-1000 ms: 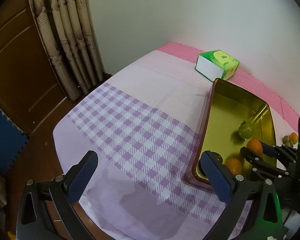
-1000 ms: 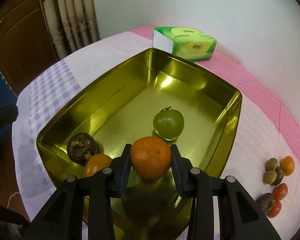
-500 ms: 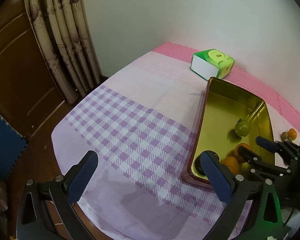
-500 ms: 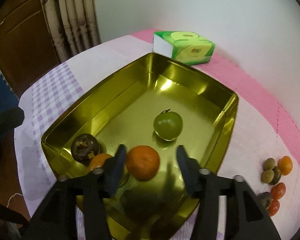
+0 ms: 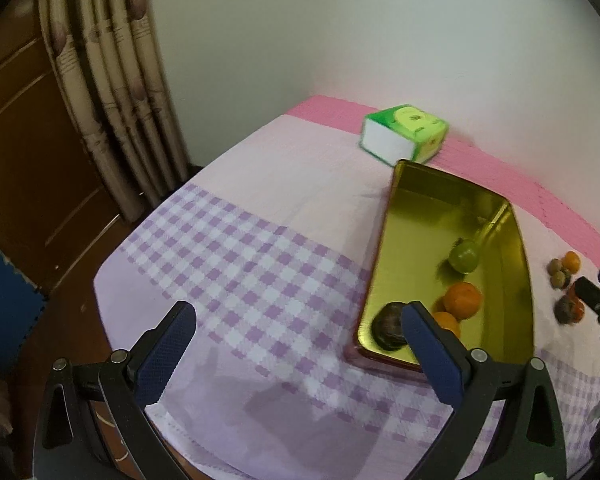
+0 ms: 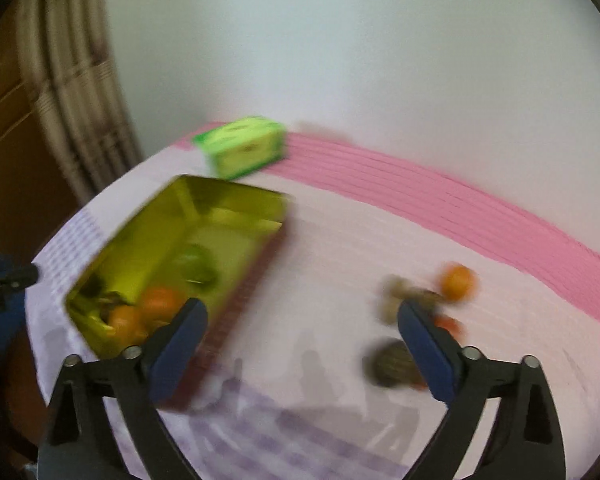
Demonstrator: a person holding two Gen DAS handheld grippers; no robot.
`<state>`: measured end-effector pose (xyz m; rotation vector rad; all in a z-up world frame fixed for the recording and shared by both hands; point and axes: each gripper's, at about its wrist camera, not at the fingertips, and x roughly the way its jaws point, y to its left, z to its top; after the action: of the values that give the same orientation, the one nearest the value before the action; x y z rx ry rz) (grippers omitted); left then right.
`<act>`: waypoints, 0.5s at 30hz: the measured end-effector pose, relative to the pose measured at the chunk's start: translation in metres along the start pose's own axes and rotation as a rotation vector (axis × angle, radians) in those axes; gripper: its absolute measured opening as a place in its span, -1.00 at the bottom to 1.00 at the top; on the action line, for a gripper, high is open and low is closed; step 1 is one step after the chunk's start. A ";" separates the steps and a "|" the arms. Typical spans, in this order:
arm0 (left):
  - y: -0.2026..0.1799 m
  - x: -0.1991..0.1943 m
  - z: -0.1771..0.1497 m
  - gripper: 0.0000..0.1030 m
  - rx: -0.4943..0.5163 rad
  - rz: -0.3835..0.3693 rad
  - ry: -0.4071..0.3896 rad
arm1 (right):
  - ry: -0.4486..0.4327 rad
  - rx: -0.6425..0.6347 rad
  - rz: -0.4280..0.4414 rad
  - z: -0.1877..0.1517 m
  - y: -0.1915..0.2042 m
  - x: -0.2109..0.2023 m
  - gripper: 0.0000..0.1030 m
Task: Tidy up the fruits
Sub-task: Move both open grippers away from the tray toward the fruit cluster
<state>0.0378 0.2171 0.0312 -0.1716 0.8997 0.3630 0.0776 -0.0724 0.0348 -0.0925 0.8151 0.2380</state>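
Observation:
A gold tray (image 5: 416, 216) (image 6: 168, 216) lies on the cloth-covered table. In it sit a green fruit (image 5: 463, 256), two oranges (image 5: 464, 300) and a dark fruit (image 5: 388, 326). Right of the tray a loose cluster of small fruits (image 5: 562, 272) (image 6: 456, 282) lies on the cloth, with a dark one (image 6: 392, 364) nearest. My right gripper (image 6: 300, 324) hangs over the bare cloth between tray and cluster; its jaws are opening wide with nothing between them. The view is blurred. My left gripper (image 5: 296, 332) stands open and empty over the checked cloth, left of the tray.
A green tissue box (image 5: 404, 136) stands behind the tray near the white wall. A pink band (image 6: 460, 204) runs along the table's far side. Curtains (image 5: 112, 100) and a wooden door stand at the left, beyond the table edge.
My right gripper let go of the orange, which now lies in the tray, opened wide and swung right toward the loose fruits. The left gripper stayed put.

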 end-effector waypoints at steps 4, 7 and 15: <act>-0.014 -0.005 -0.003 0.98 0.058 -0.029 -0.031 | 0.026 0.075 -0.117 -0.020 -0.065 0.002 0.94; -0.024 -0.008 -0.005 0.98 0.096 -0.045 -0.047 | 0.046 0.123 -0.161 -0.039 -0.109 0.005 0.98; -0.072 -0.015 -0.005 0.98 0.239 -0.107 -0.075 | 0.117 0.199 -0.242 -0.076 -0.182 0.027 0.99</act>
<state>0.0530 0.1458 0.0397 0.0144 0.8485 0.1598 0.0864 -0.2568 -0.0387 -0.0179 0.9311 -0.0778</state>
